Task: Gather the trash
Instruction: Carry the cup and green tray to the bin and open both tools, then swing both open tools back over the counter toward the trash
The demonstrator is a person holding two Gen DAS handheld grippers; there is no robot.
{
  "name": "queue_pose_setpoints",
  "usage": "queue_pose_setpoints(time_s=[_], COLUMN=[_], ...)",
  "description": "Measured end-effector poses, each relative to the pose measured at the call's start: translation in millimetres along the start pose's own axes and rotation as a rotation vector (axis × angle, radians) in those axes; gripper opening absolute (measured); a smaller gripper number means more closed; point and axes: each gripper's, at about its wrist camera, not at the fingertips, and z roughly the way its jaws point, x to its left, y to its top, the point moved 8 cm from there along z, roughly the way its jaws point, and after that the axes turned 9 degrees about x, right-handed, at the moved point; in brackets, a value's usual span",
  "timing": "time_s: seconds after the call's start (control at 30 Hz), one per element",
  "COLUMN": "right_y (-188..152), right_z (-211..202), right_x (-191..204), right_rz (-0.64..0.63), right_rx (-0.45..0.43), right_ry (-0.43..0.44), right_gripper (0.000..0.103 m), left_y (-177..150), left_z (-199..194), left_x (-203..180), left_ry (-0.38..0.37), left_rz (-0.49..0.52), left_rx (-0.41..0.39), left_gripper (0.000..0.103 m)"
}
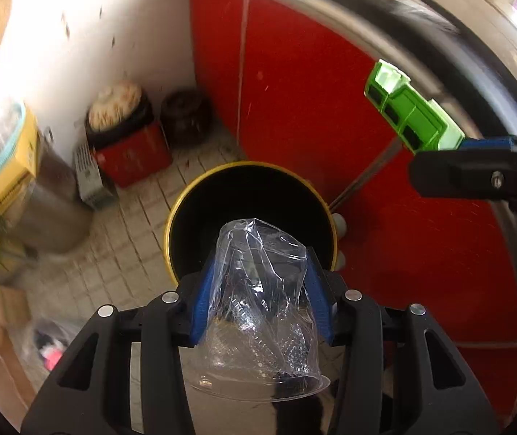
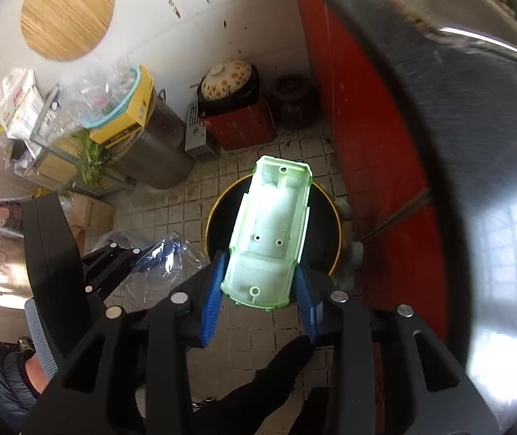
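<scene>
Below both sets of fingers sits the yellow-rimmed bin [image 2: 273, 217], where your 2 pieces belong. Your right gripper [image 2: 260, 291] pinches the green toy car shell [image 2: 273, 232] over it; your left gripper [image 1: 260, 299] pinches the crumpled clear plastic cup [image 1: 258, 297], ready to drop.

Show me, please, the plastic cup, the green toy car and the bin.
Cup [image 1: 262, 290], left wrist view, crumpled side wall.
Car [image 2: 273, 232], right wrist view, hollow underside.
Bin [image 1: 182, 199], left wrist view, yellow rim.
</scene>
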Motion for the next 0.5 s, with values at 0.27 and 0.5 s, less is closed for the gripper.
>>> queue_pose_setpoints(time_s=[0.27,0.5], right_y=[14,22], right_z=[51,1], right_x=[-7,0], right_rz=[-0.010,-0.033], right_rx=[0.063,-0.018], right_ry=[-0.033,-0.011], right_gripper=[0.046,0.070], left_y=[5,16], left_z=[47,32], left_x=[16,18], left_ry=[-0.035,0.008], left_rz=[-0.043,-0.027], left_rx=[0.044,0.020], left_gripper=[0.056,0.085])
